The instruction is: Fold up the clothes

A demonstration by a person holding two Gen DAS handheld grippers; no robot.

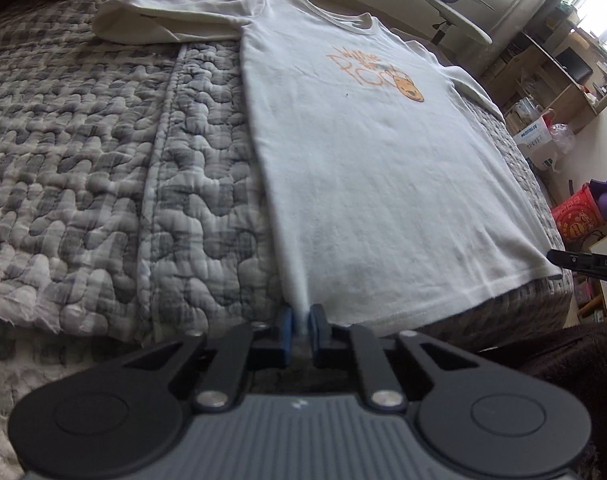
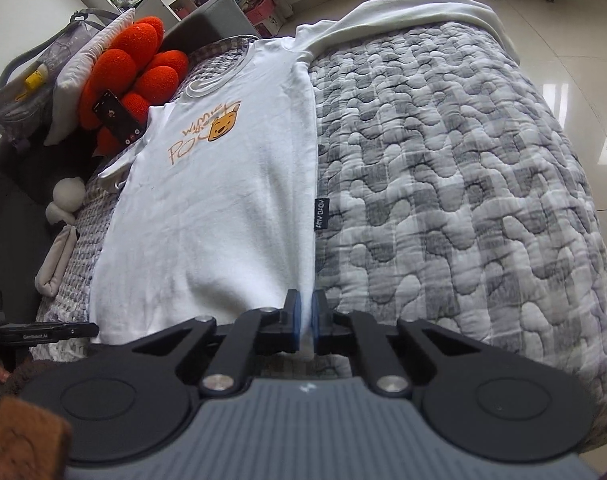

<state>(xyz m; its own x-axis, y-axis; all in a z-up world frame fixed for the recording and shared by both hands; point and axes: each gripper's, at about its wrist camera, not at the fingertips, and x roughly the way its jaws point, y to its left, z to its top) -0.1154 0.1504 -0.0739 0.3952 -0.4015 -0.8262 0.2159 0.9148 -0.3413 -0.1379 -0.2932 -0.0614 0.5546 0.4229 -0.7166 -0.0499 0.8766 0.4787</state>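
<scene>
**Both grippers pinch the T-shirt hem**

A white Winnie the Pooh T-shirt (image 1: pixel 363 168) lies flat, print up, on a grey quilted bedspread (image 1: pixel 103 152). At the shirt's bottom hem, the left gripper (image 1: pixel 302 322) clamps one corner and the right gripper (image 2: pixel 306 316) clamps the other, jaws narrowed onto cloth. An orange cushion (image 2: pixel 135 68) sits beyond the collar.

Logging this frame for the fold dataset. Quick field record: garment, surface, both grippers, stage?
garment: white T-shirt, orange bear print, spread flat, front up
surface: grey quilted bedspread
left gripper: shut on T-shirt's bottom-hem corner
right gripper: shut on the opposite bottom-hem corner
sleeves: long, lying out to the sides
stage: no fold made yet
nearby: orange cushion, phone
</scene>
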